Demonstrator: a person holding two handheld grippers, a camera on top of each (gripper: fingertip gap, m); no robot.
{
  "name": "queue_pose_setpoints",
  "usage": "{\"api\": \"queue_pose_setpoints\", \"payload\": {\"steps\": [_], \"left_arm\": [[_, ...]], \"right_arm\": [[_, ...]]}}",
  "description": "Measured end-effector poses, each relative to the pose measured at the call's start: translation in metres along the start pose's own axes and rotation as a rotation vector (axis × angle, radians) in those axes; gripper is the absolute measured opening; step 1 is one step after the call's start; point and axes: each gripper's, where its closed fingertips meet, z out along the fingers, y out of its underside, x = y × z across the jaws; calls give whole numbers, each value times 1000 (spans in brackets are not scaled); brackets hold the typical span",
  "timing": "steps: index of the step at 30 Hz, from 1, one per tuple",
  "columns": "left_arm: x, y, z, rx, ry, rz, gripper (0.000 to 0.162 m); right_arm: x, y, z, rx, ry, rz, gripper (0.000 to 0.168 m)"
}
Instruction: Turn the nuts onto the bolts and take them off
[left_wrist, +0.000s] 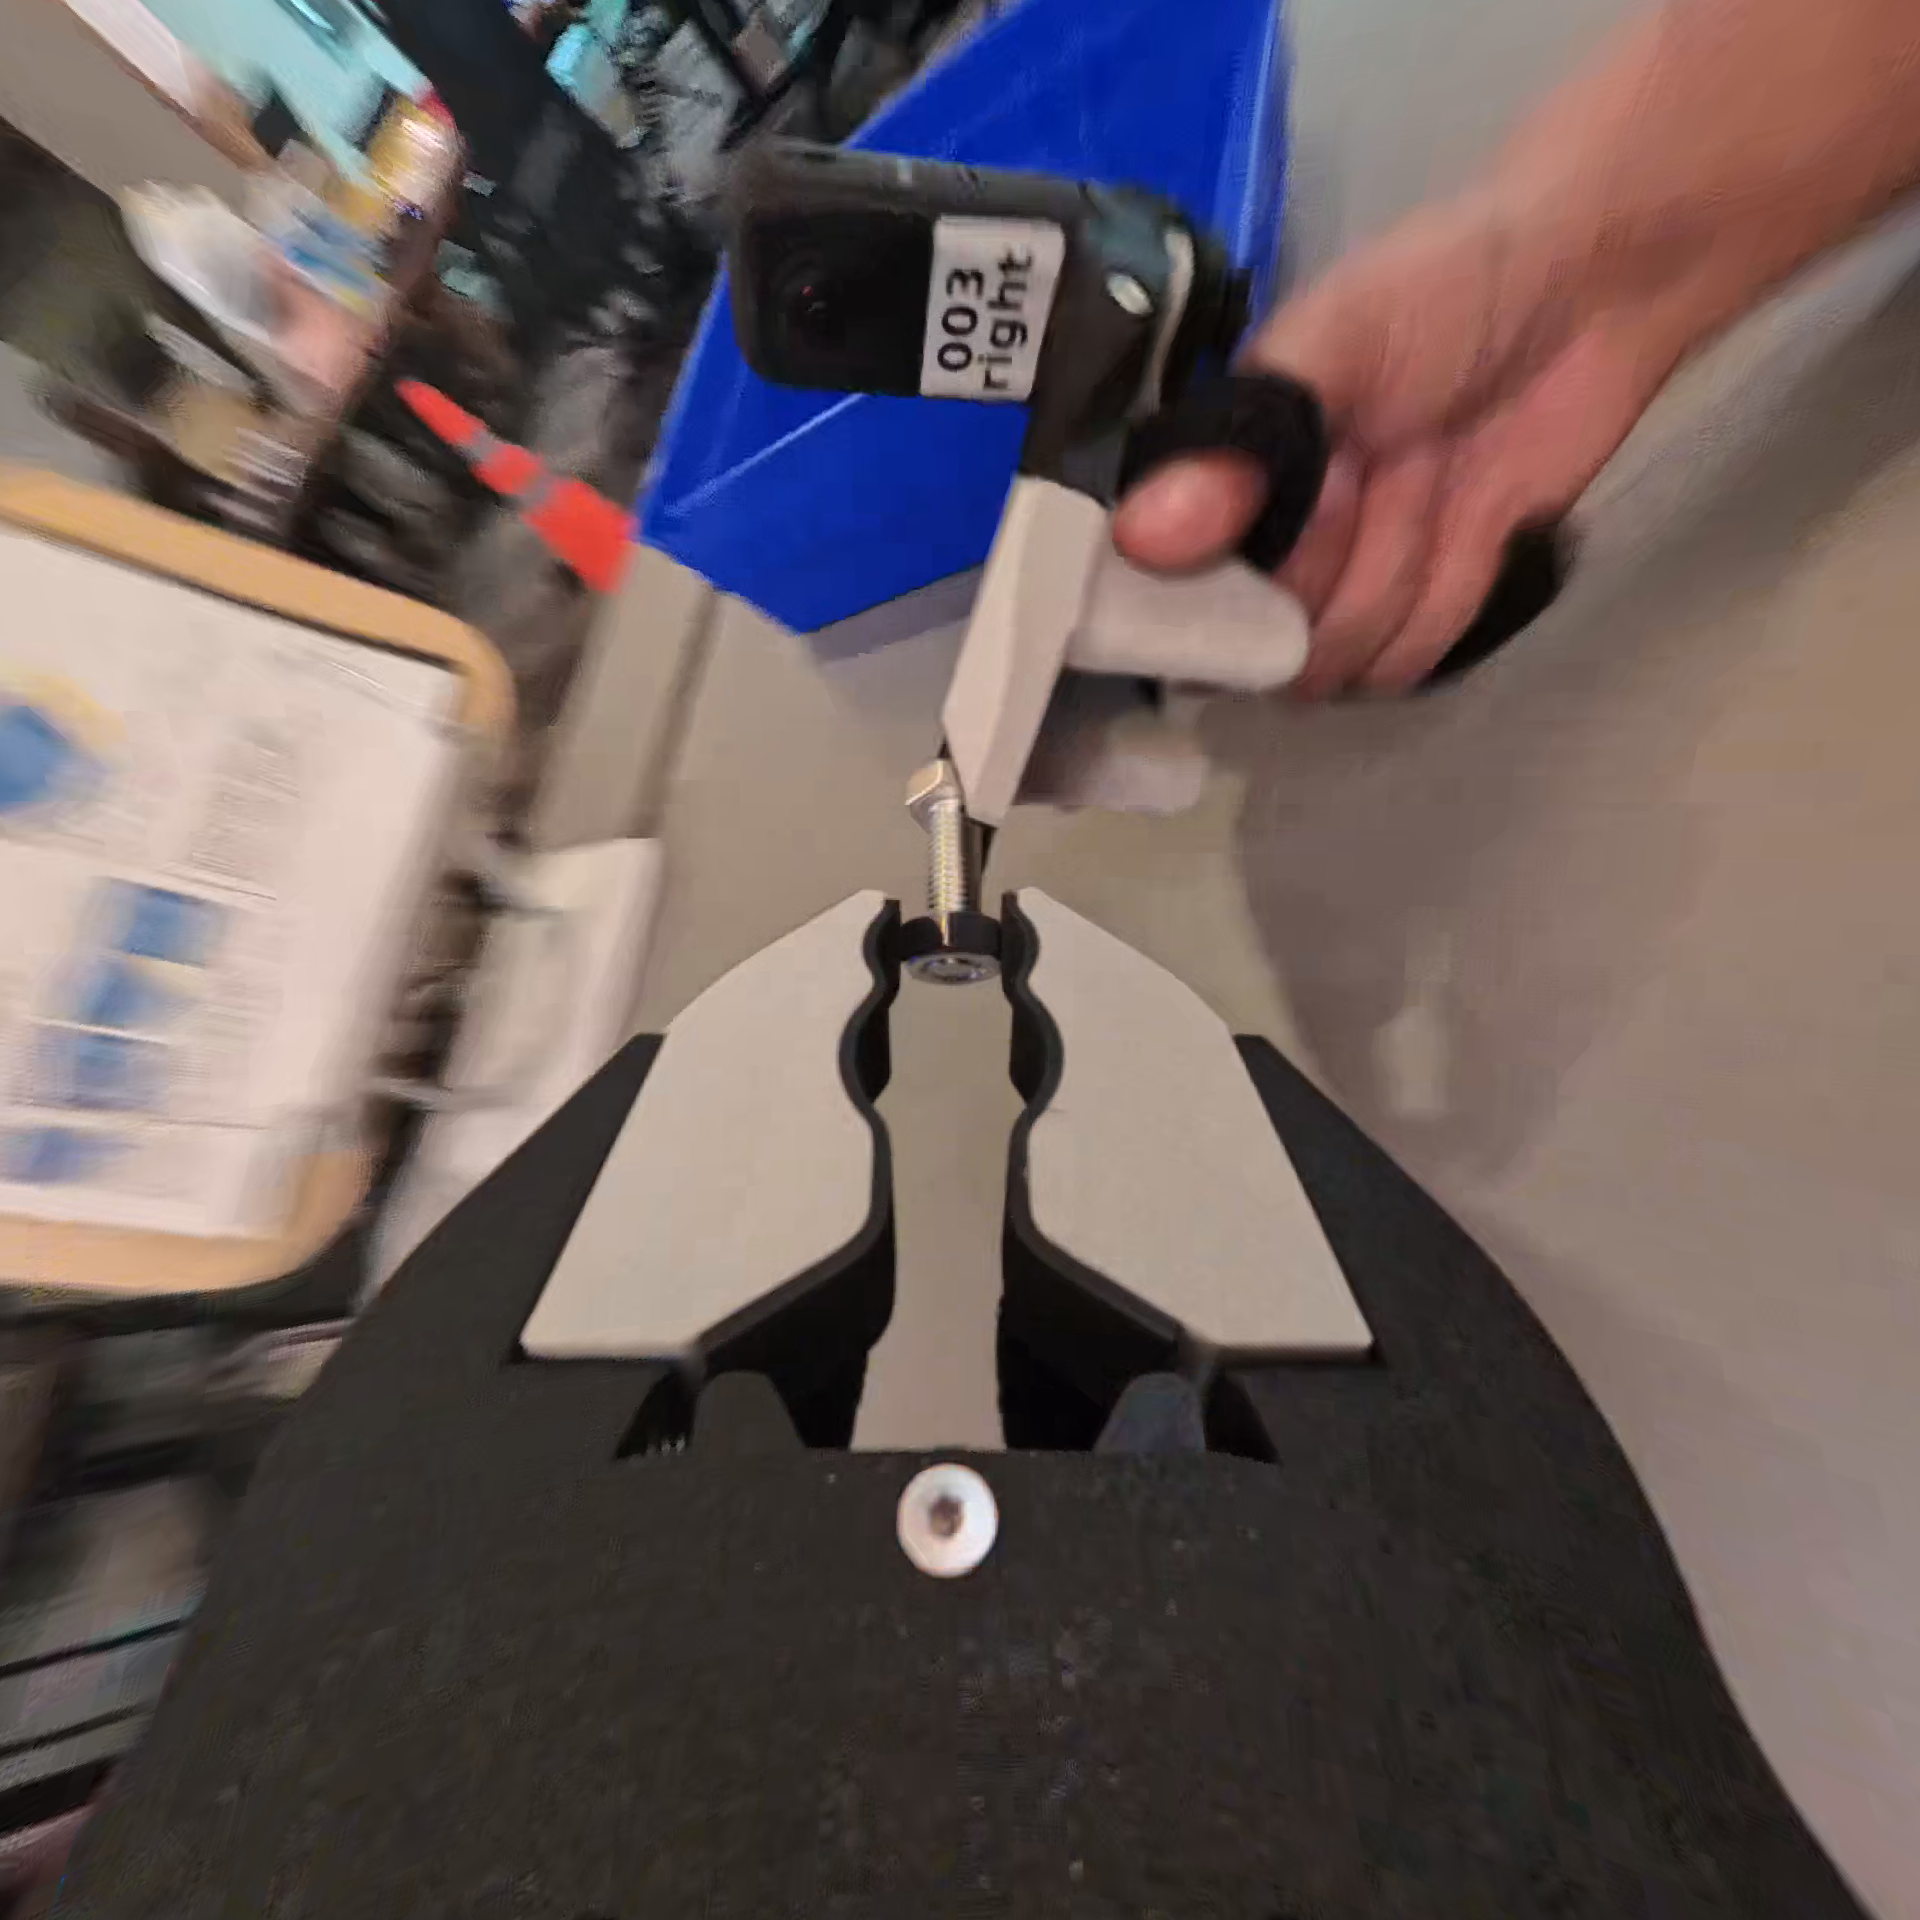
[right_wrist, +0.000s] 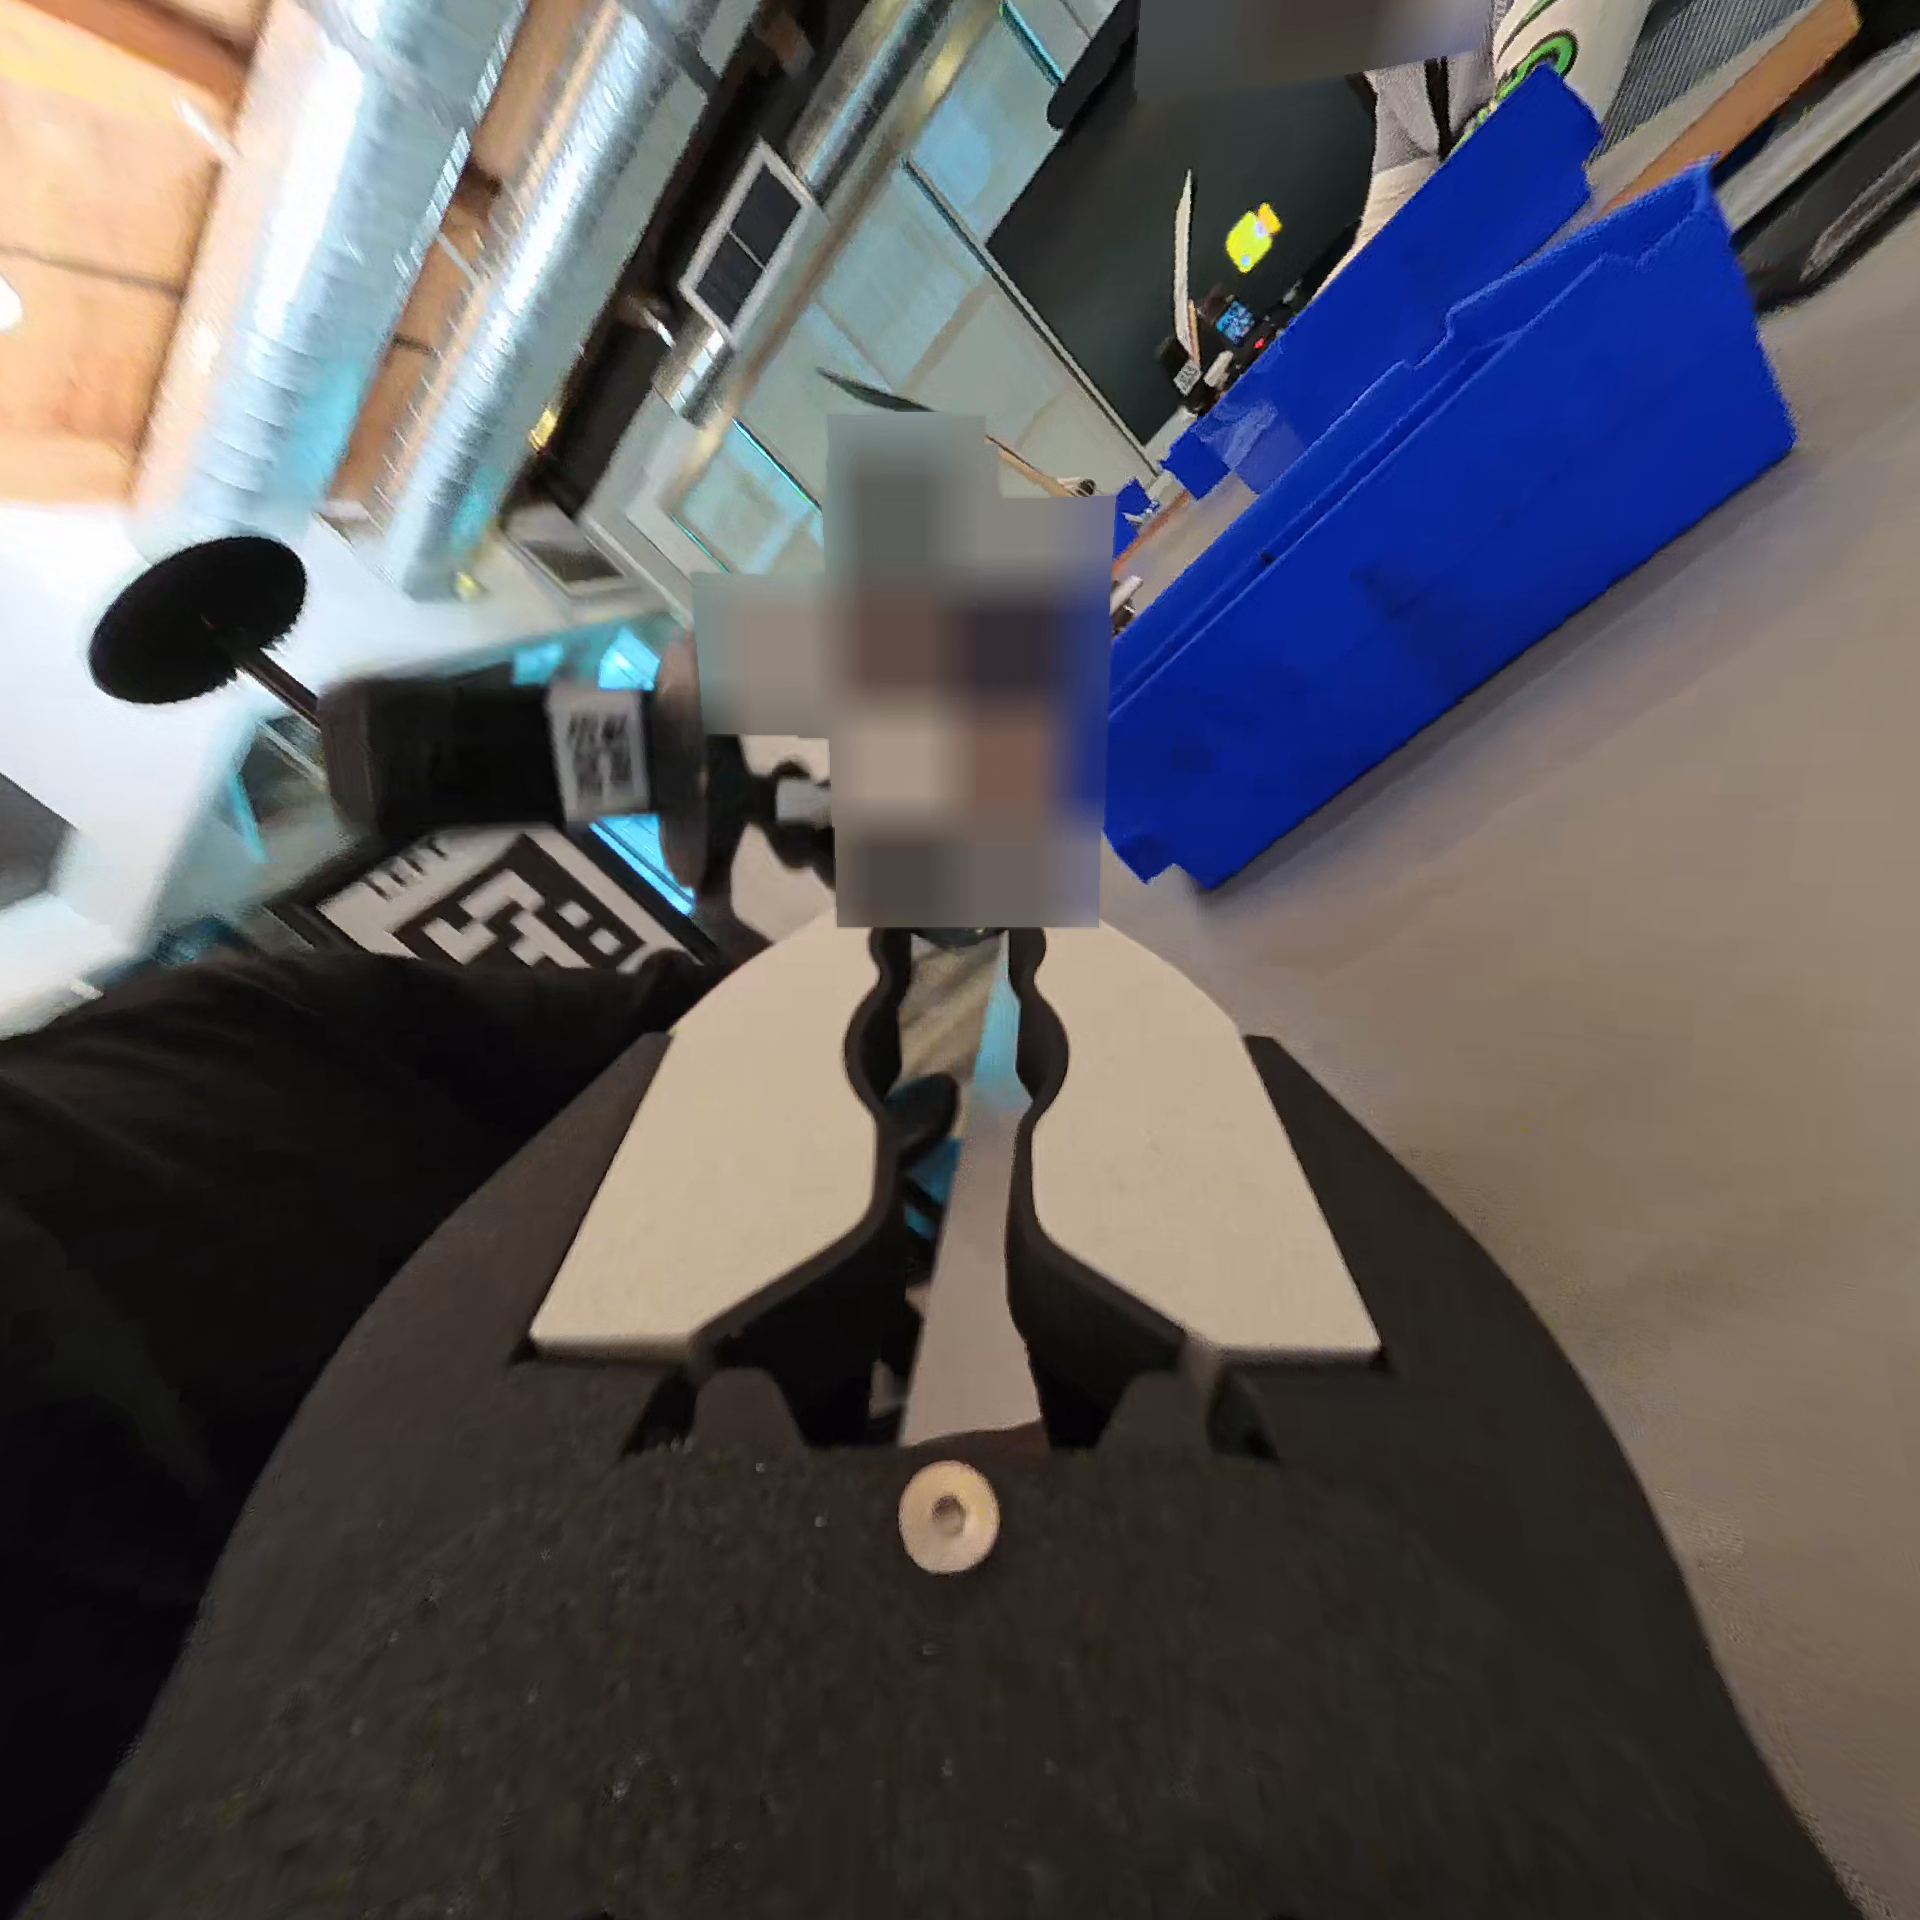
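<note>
My left gripper (left_wrist: 951, 935) is shut on a small black nut (left_wrist: 920, 932) at its fingertips. A silver bolt (left_wrist: 951, 862) runs through the nut, and its head (left_wrist: 932, 790) points away from me. My right gripper (left_wrist: 977, 805) comes in from the upper right, held by a hand (left_wrist: 1455, 416), with its fingertips closed at the bolt head. In the right wrist view my right gripper (right_wrist: 956, 940) has a narrow gap between its fingers. A mosaic patch hides the bolt and nut there. The left gripper's camera body (right_wrist: 488, 748) shows to the left.
Both grippers are held above a grey tabletop (left_wrist: 1558, 1039). Blue plastic bins (right_wrist: 1455, 582) stand on it behind the bolt; one also shows in the left wrist view (left_wrist: 904, 447). A box with printed sheets (left_wrist: 208, 883) is at the left. A dark sleeve (right_wrist: 208, 1195) fills the lower left.
</note>
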Motion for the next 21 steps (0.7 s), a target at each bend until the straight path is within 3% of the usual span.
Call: {"api": "queue_pose_setpoints", "payload": {"steps": [2,3,7,10,11,15,18,21], "left_arm": [[-5,2,1,-119,-197,379,17],[-4,1,2,-136,-238,454,17],[5,5,2,-93,-44,144,18],[2,-4,-6,19,72,-172,47],[2,-6,-9,63,127,-287,49],[3,-7,-12,208,322,-691,47],[4,-8,-10,281,397,-810,34],[8,-8,-6,281,400,-784,27]], "right_arm": [[1,-1,0,29,-42,105,18],[2,-2,-1,39,-56,142,18],[4,0,-3,25,-36,91,17],[-2,-6,-4,35,-30,11,18],[-3,-8,-6,34,-18,-22,18],[-10,-14,-10,45,-2,-122,18],[-12,-10,-8,24,-3,-149,18],[-13,-5,-4,6,-1,-160,18]]}}
